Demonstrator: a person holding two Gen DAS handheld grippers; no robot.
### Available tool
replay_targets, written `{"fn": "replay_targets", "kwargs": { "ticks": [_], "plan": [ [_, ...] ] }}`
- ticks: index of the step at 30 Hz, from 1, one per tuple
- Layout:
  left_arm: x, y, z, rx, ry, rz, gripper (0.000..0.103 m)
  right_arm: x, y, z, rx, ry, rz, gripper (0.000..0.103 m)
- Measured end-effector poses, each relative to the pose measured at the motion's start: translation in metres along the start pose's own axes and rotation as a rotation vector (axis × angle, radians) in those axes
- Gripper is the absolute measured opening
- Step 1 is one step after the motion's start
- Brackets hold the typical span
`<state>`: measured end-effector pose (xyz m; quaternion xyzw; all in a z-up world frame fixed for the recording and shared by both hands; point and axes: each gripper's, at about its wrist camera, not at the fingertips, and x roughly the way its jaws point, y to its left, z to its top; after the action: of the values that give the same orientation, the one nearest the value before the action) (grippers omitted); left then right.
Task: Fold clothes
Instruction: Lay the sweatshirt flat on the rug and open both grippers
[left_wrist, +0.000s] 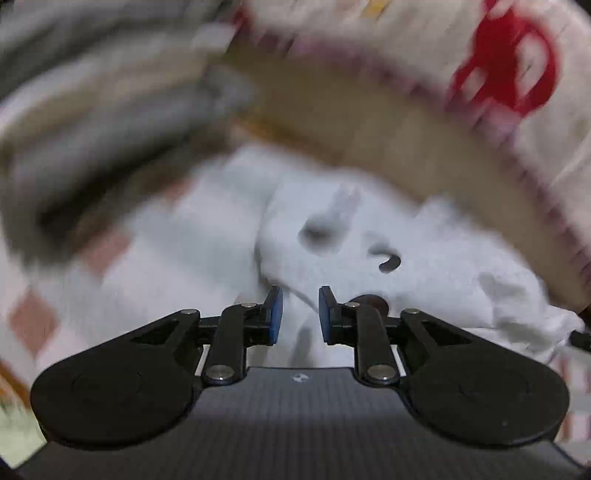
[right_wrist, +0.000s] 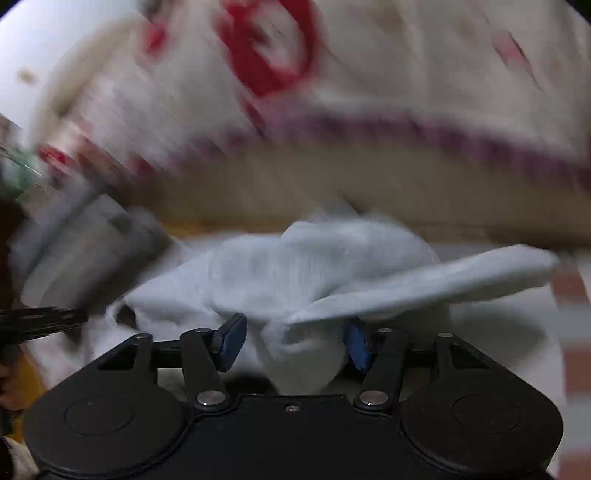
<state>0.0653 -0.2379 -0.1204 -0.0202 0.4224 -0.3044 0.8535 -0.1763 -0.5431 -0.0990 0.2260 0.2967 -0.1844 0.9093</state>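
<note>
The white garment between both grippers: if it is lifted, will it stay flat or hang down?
The white garment will probably hang down: it already lies in soft, rumpled folds. It looks light, since one flap juts sideways by the right gripper. It may slip little, as cloth bunches between the left gripper fingers.

both views are smeared by motion blur. a cream bedcover (left_wrist: 424, 48) with red patterns and a dark purplish fringe fills the upper part of each frame, above a tan wooden bed rail (left_wrist: 332, 110). blurred grey shapes sit at the left. the pale surface (left_wrist: 33, 321) below carries pinkish diamond patches at lower left.
</note>
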Motion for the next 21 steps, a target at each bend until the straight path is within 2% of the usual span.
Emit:
{"fn": "replay_targets", "kwargs": {
  "ticks": [2,6,8,10,13,15,16,18,19,20,21],
  "plan": [
    [0.008,0.013,-0.022,-0.018,0.035,0.003,0.019,0.006,-0.011,-0.018,0.024,0.045,-0.030,0.063],
    [0.004,0.008,-0.025,-0.018,0.059,-0.073,0.025,0.004,-0.019,-0.027,0.070,0.066,-0.023,0.062],
    [0.000,-0.003,-0.025,0.009,0.054,-0.105,0.049,0.009,-0.018,-0.025,0.081,0.070,-0.015,0.063],
    [0.000,-0.009,-0.028,0.022,0.065,-0.106,0.056,0.012,-0.010,-0.030,0.053,0.089,0.009,0.062],
    [0.008,-0.008,-0.035,0.001,0.105,-0.060,0.058,0.014,0.003,-0.040,-0.021,0.115,0.018,0.062],
    [0.013,-0.005,-0.037,-0.032,0.132,-0.047,0.058,0.016,0.001,-0.044,-0.014,0.127,0.013,0.062],
    [0.015,-0.001,-0.037,-0.067,0.157,-0.096,0.055,0.015,-0.006,-0.047,0.003,0.130,0.004,0.062],
    [0.018,0.002,-0.038,-0.101,0.195,-0.246,0.055,0.017,-0.020,-0.050,0.051,0.136,-0.028,0.062],
    [0.019,0.000,-0.038,-0.095,0.196,-0.271,0.056,0.016,-0.031,-0.050,0.086,0.136,-0.048,0.062],
    [0.020,-0.004,-0.039,-0.079,0.187,-0.265,0.057,0.016,-0.042,-0.051,0.121,0.134,-0.064,0.062],
    [0.022,-0.009,-0.040,-0.051,0.182,-0.226,0.058,0.016,-0.053,-0.050,0.156,0.131,-0.067,0.062]
  ]
}}
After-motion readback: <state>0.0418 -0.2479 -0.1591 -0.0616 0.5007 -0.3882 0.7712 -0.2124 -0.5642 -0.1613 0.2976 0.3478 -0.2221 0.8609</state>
